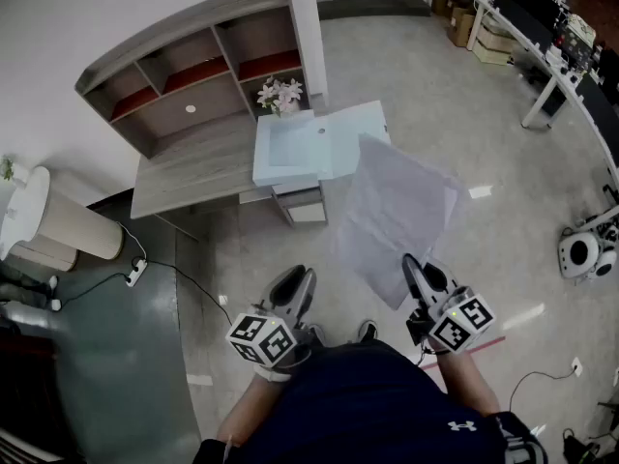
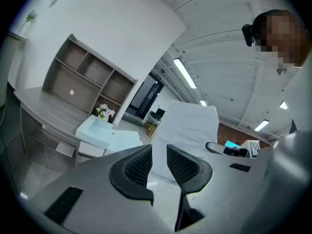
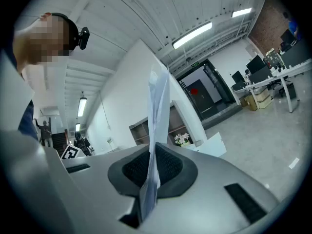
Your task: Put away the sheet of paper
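**Left gripper bare, right gripper clamped on the sheet**

The left gripper (image 1: pixel 293 288) is held low in front of the person, its jaws a narrow gap apart with nothing between them. To its right, the right gripper (image 1: pixel 416 271) has its jaws pressed together on the lower corner of the sheet of paper (image 1: pixel 392 211), which stands up in mid-air over the floor.

At the far left are a white cylindrical bin (image 1: pixel 60 222) and a power strip (image 1: pixel 135 274) with its cable on the floor. Next comes the grey desk (image 1: pixel 184 167) with its shelf unit (image 1: pixel 193 75). Flowers (image 1: pixel 279 93) stand at the desk's right end, beside an open pale-blue box (image 1: pixel 288 151). In the head view the sheet overlaps that box's lid. At the far right are a long white table (image 1: pixel 542 61) and a white device (image 1: pixel 580 251) on the floor.
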